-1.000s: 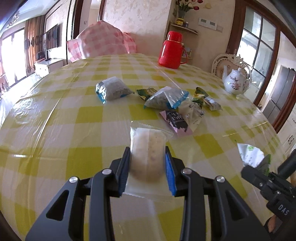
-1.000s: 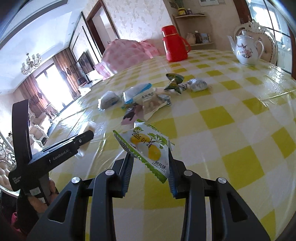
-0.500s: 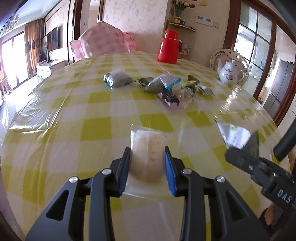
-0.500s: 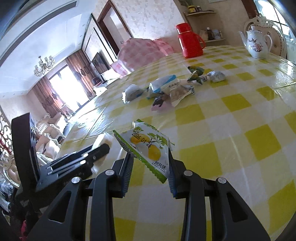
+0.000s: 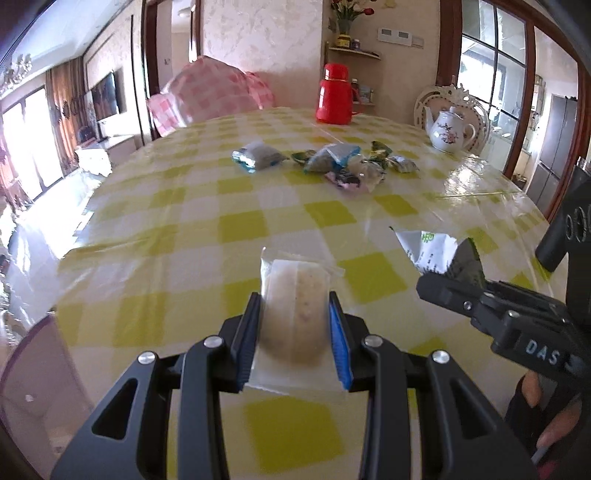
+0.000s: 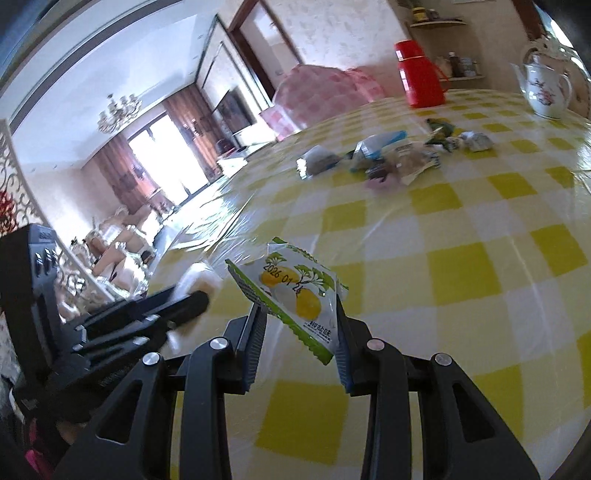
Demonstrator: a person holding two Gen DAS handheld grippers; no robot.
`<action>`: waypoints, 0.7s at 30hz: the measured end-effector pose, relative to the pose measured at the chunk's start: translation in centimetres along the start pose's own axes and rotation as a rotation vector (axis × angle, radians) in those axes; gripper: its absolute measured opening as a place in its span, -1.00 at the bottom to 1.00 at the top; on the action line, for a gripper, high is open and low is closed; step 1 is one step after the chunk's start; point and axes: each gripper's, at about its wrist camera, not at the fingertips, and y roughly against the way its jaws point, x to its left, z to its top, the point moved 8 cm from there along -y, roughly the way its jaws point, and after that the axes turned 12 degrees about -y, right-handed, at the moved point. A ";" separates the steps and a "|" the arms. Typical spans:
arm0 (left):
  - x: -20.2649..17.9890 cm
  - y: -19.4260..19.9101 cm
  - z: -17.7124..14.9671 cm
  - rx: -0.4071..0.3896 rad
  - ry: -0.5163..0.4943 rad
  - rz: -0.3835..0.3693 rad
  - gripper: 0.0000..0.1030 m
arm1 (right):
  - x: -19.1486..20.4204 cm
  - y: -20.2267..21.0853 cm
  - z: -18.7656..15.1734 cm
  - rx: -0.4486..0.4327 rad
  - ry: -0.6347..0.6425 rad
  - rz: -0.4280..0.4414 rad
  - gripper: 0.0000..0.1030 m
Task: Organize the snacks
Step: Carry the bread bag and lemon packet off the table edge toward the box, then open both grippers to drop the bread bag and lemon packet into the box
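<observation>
Home dining and living area. Round table point(image 5: 240, 221) under yellow-checked cloth with clear cover; red thermos point(image 5: 335, 94) and flowered china teapot point(image 5: 448, 132) at far edge. Ornate white chair point(image 5: 476, 107) behind teapot, pink gingham cover point(image 5: 210, 92) opposite. Chandelier point(image 6: 118, 112), wall television point(image 5: 105, 94), draped windows point(image 6: 162, 162), flower vase point(image 5: 345, 14) on corner shelf.

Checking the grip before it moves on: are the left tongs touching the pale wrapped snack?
Touching: the left wrist view shows the left tongs pressing both sides of the pale wrapped snack.
</observation>
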 end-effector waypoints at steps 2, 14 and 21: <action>1.4 1.1 -0.9 0.005 -0.005 0.030 -0.31 | 0.9 -0.3 -0.6 0.018 0.016 0.007 -0.33; 11.8 4.0 -6.3 0.069 0.086 0.118 -0.31 | 10.0 -2.5 -6.4 0.141 0.219 0.055 -0.33; 16.9 7.0 -8.5 0.096 0.070 0.151 -0.31 | 18.0 -3.1 -11.0 0.204 0.424 0.136 -0.33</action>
